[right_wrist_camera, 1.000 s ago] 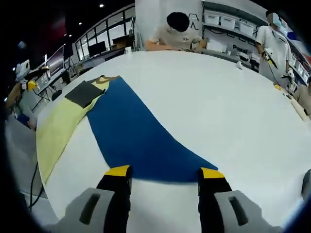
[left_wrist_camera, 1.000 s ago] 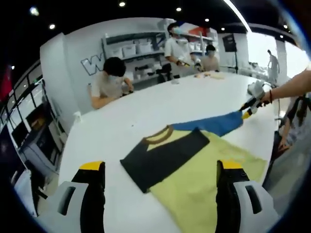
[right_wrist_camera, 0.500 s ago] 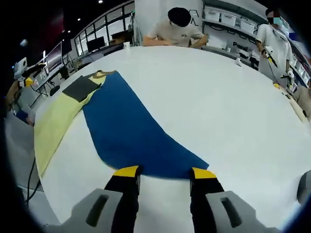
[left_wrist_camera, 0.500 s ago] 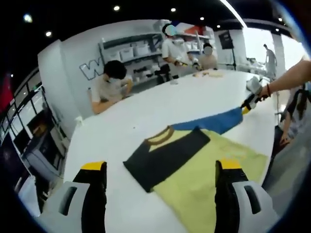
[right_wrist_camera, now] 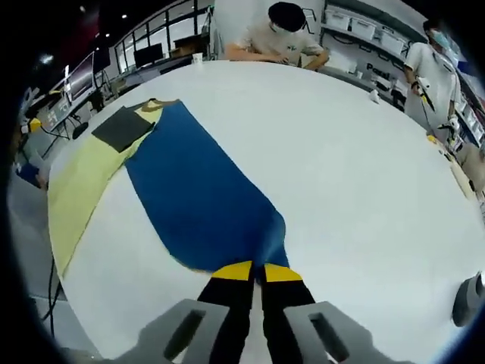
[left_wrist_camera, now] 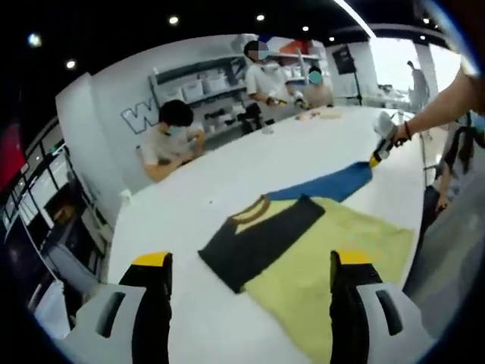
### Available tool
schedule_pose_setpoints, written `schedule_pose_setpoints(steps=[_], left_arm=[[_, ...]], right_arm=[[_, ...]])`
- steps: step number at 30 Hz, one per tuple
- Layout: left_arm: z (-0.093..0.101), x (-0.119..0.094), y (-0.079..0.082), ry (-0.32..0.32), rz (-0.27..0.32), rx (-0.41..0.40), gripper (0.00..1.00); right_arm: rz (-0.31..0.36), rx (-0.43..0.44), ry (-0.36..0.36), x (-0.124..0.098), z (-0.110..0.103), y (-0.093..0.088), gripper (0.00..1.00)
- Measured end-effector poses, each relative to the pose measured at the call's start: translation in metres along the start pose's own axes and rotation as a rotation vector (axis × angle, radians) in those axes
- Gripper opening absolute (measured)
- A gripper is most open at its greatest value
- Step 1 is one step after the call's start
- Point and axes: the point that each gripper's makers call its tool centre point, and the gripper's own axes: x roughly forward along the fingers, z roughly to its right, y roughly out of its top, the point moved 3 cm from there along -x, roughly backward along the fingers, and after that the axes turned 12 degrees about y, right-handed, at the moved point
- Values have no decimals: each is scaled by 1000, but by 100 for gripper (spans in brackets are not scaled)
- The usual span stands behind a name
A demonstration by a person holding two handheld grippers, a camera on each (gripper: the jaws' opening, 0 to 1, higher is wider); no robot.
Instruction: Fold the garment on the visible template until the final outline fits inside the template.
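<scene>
A garment [right_wrist_camera: 201,193] lies spread flat on a large white table [right_wrist_camera: 356,167], near the table edge closest to the person holding the tongs. It has a blue part, a pale yellow part [left_wrist_camera: 322,254], a black sleeve [left_wrist_camera: 261,241] folded over the yellow, and a tan collar [left_wrist_camera: 250,211]. In the right gripper view the blue part runs from the collar end down to the right gripper [right_wrist_camera: 254,271], whose yellow-tipped jaws are pressed together on the blue hem, which puckers slightly where it is pinched.

In the left gripper view the left gripper [left_wrist_camera: 246,262] hovers above the table with its jaws spread wide and nothing between them; the black sleeve and the yellow part lie beyond the jaws. In that same view the right gripper [left_wrist_camera: 377,157] shows at the far end of the blue strip, held by a person's hand [left_wrist_camera: 399,136], close to the table's edge.

Across the table a seated person [right_wrist_camera: 276,38] leans over the far edge, and others stand near shelves [left_wrist_camera: 204,76] with white bins.
</scene>
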Motion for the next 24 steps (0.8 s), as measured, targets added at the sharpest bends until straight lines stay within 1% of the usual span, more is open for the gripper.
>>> schedule_pose_setpoints(steps=[1, 2, 3, 5, 7, 8, 9, 10, 11, 12, 14, 17, 18, 20, 21, 24], left_arm=[[-1, 0, 1, -1, 8, -1, 87], [-1, 1, 1, -2, 8, -2, 87], [-1, 1, 1, -3, 11, -2, 87], [-2, 2, 2, -6, 16, -3, 86], [0, 1, 5, -11, 23, -7, 86], [0, 1, 5, -12, 23, -7, 86], [1, 1, 6, -15, 28, -10, 86], [1, 1, 6, -16, 29, -10, 86], [2, 1, 7, -21, 30, -10, 86], [2, 0, 7, -22, 31, -12, 85], [4, -1, 8, -26, 34, -16, 85], [4, -2, 8, -29, 34, -18, 87], [4, -2, 8, -31, 34, -20, 87], [1, -3, 6, -28, 32, -21, 87], [0, -3, 5, -29, 30, -22, 87], [-2, -4, 2, -30, 22, -25, 88]], right_arm=[[24, 12, 23, -2, -4, 6, 0], [31, 19, 32, -6, -10, 12, 0], [51, 6, 50, -9, -17, 22, 0], [56, -7, 67, -11, -24, 30, 0], [72, -27, 100, -11, -33, 40, 0], [77, -27, 111, -11, -36, 44, 0], [93, -19, 128, -10, -44, 53, 0], [96, -18, 131, -10, -50, 57, 0], [98, -21, 148, -9, -60, 64, 0], [85, -29, 174, -5, -69, 70, 0], [87, -39, 201, -1, -75, 78, 0], [98, -28, 227, 5, -78, 90, 0], [117, -19, 253, 6, -95, 99, 0], [131, -34, 273, 8, -115, 110, 0], [131, -38, 276, 9, -117, 112, 0], [141, -71, 306, 16, -132, 125, 0]])
